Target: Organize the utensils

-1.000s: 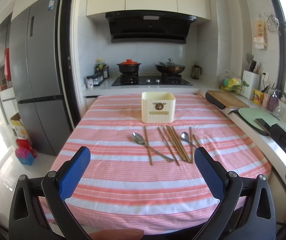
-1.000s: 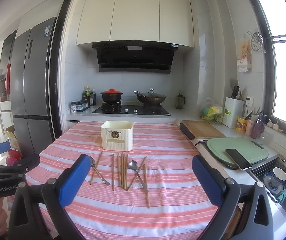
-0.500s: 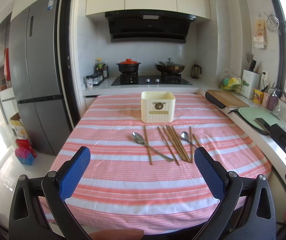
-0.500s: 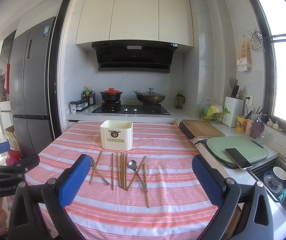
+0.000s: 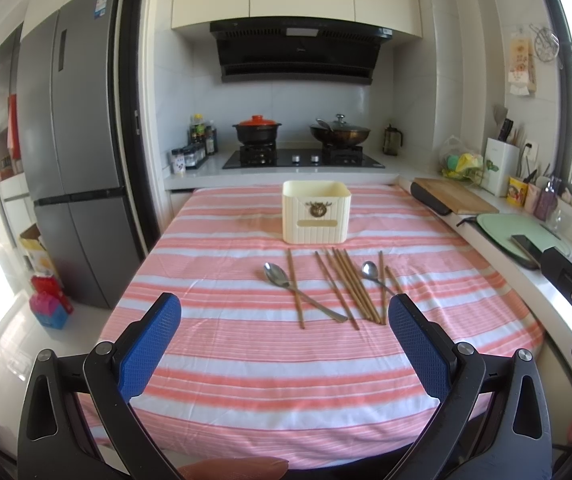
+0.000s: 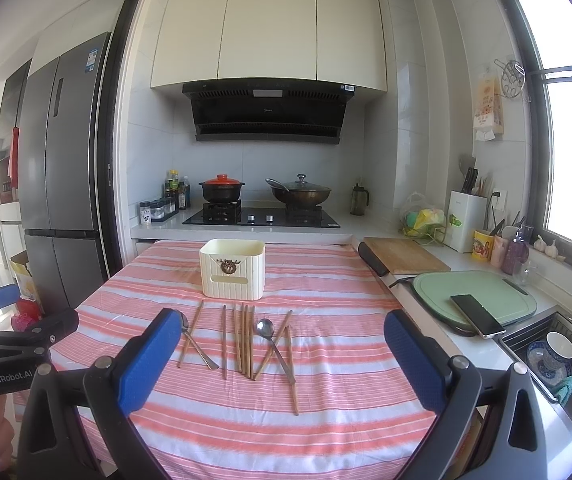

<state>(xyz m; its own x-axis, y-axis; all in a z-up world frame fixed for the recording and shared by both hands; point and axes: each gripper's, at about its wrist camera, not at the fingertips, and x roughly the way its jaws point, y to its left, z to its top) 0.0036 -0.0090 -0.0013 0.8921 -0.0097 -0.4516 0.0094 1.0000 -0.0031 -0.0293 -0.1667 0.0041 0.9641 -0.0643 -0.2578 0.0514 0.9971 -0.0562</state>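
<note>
Utensils: two spoons and a spread of chopsticks (image 5: pixel 350 284), all lying flat on the striped cloth (image 5: pixel 245 364), just in front of the cream holder (image 5: pixel 316 212).
Spoons: left spoon (image 5: pixel 275 273) has its handle crossed by one chopstick; right spoon (image 5: pixel 369 269) lies among the right-hand sticks, its handle running toward the table's near edge.
Chopsticks: handles point roughly toward the near edge; a tight bundle in the middle, single sticks to either side, some overlapping.
Holder: upright, open top, nothing showing above its rim; the inside is hidden from both views.
Left tongs (image 5: pixel 283 340): fingers spread wide, nothing between them, held low at the near edge of the table, well short of the utensils.
Right tongs (image 6: pixel 281 354): likewise spread wide and empty, held off the near edge, above the cloth; the utensils appear between the pads only by line of sight, not contact.
Step in hand: by my reading, the very start; nothing looks sorted yet, both tongs poised before a first pick.
Next move calls for: one tong going forward and down over a single piece, likely an outlying chopstick or a spoon handle, and closing across its thin width.
Risk: pieces lie flat and overlap, so a pinch may drag a neighbour or slip on the cloth.
Relative position: utensils ahead of both tongs, between them and the holder.
</note>
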